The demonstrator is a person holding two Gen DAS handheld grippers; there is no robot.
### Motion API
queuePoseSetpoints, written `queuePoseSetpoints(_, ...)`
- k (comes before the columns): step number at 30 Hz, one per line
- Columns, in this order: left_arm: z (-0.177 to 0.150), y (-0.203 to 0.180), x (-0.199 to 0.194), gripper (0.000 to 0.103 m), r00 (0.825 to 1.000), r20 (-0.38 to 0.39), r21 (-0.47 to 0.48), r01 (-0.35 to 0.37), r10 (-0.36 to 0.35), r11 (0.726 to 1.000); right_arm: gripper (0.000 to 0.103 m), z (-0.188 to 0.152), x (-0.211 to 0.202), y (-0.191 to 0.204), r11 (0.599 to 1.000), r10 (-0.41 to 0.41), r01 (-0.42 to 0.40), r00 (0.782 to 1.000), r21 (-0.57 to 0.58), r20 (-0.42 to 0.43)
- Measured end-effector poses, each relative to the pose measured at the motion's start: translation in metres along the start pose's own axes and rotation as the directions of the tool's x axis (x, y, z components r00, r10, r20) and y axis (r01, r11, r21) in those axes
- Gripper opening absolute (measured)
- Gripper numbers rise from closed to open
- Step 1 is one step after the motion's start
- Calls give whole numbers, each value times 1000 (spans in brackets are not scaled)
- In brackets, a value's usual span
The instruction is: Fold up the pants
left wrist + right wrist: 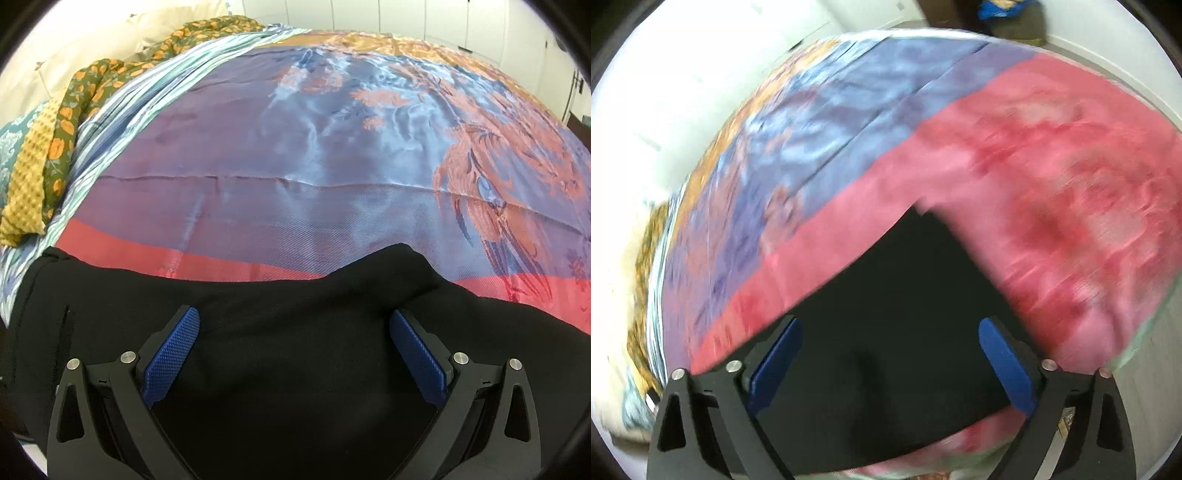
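Both tongs, left and right, gape apart over the black pants; closing shallowly risks pinching one slippery layer.

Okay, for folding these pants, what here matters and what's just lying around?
Part of the job:
black pants
left gripper, open
right gripper, open

Just lying about:
satin bedspread underneath
floral quilt
yellow waffle blanket

Satin bedspread in blue, purple and red; floral quilt and yellow waffle blanket alongside.
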State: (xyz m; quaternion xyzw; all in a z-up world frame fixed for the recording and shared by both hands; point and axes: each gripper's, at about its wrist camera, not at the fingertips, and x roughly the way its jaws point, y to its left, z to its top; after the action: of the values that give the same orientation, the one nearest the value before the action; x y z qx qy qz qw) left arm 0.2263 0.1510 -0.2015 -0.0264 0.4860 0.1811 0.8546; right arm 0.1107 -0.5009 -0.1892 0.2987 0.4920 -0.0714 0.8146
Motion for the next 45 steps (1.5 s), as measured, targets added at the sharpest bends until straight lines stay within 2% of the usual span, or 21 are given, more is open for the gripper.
queuePoseSetpoints(1, 1, -1, -3, 102, 1000, -12, 5, -2, 3, 1000, 95, 2, -6, -4, 1000, 3, -3, 1000, 12, 27)
queuePoseSetpoints(3, 1, -3, -14, 102, 1000, -30, 7, 4, -4, 1000, 95, 0, -16, -15, 997, 57, -61, 996, 52, 75)
queuePoseSetpoints(6, -12, -12, -40, 102, 994, -16, 1, 107, -107, 994, 95, -6, -29, -33, 983, 114, -135, 980, 123, 160)
queuePoseSetpoints(9, -35, -28, -73, 102, 976, 12, 17, 219, -219, 976, 95, -8, -35, -44, 962, 171, -209, 963, 177, 207)
queuePoseSetpoints(11, -56, -40, -91, 102, 955, 25, 25, 296, -297, 955, 95, -8, -32, -55, 945, 202, -245, 958, 218, 202)
queuePoseSetpoints(13, -72, -51, -98, 102, 938, 17, 46, 346, -347, 937, 95, -7, -31, -62, 929, 225, -272, 953, 249, 203)
queuePoseSetpoints(15, -85, -66, -97, 102, 929, -15, 100, 370, -370, 924, 95, -6, -31, -64, 924, 233, -280, 952, 259, 200)
queuePoseSetpoints(16, -91, -73, -94, 102, 930, -39, 138, 367, -365, 920, 95, -5, -31, -63, 928, 231, -277, 953, 250, 196)
queuePoseSetpoints(17, -96, -80, -92, 102, 939, -41, 179, 342, -340, 922, 95, -4, -32, -61, 933, 222, -264, 957, 243, 185)
queuePoseSetpoints(19, -98, -86, -94, 102, 947, -23, 226, 318, -321, 921, 95, -6, -31, -55, 947, 176, -211, 972, 244, 155)
queuePoseSetpoints(23, -98, -85, -94, 102, 940, -23, 216, 337, -340, 916, 95, -24, -42, -45, 958, 109, -129, 990, 257, 90)
queuePoseSetpoints(28, -97, -87, -91, 102, 940, -15, 216, 335, -340, 917, 95, -38, -33, -52, 926, 148, -148, 989, 346, 27)
queuePoseSetpoints(34, -101, -83, -93, 102, 939, -14, 215, 337, -343, 916, 95, -32, -5, -58, 928, 164, -152, 986, 341, -9)
queuePoseSetpoints(37, -101, -83, -93, 102, 940, -14, 212, 337, -342, 917, 95, -33, -4, -65, 896, 244, -245, 968, 371, 51)
queuePoseSetpoints(40, -101, -83, -92, 102, 942, -13, 216, 332, -337, 918, 92, -34, -5, -73, 835, 390, -402, 914, 376, 112)
queuePoseSetpoints(41, -102, -83, -92, 102, 942, -13, 216, 331, -337, 918, 90, -34, -5, -73, 827, 413, -424, 904, 370, 113)
queuePoseSetpoints(45, -102, -83, -91, 102, 942, -12, 216, 330, -336, 919, 90, -34, 6, -70, 832, 438, -430, 897, 350, 59)
